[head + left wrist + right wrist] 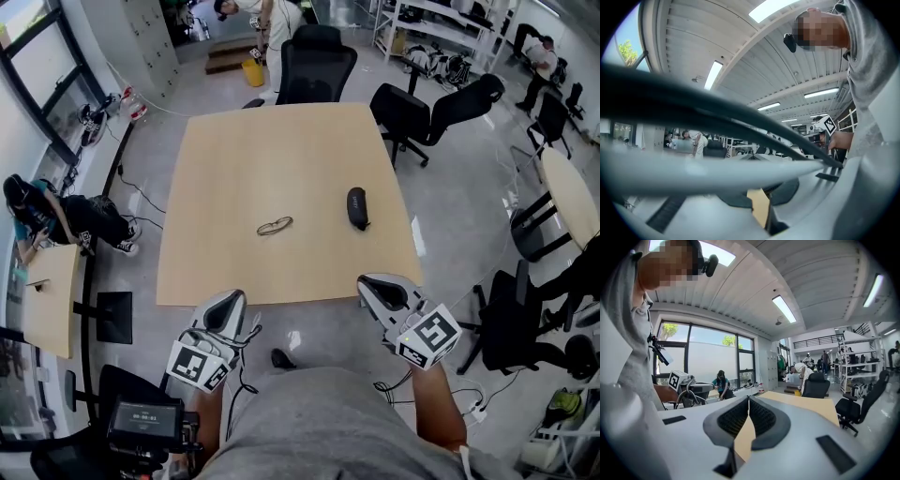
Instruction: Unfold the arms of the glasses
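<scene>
glasses [275, 226] well beyond left tool [225, 305], right tool [380, 289]

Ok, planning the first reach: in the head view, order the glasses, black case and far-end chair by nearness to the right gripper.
From the right gripper:
1. black case, just ahead on the table.
2. glasses, ahead and left, mid-table.
3. chair, beyond the far edge.

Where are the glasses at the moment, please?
In the head view, the glasses lie near the middle of the table, a little toward its near edge, with the black case apart to their right.
</scene>
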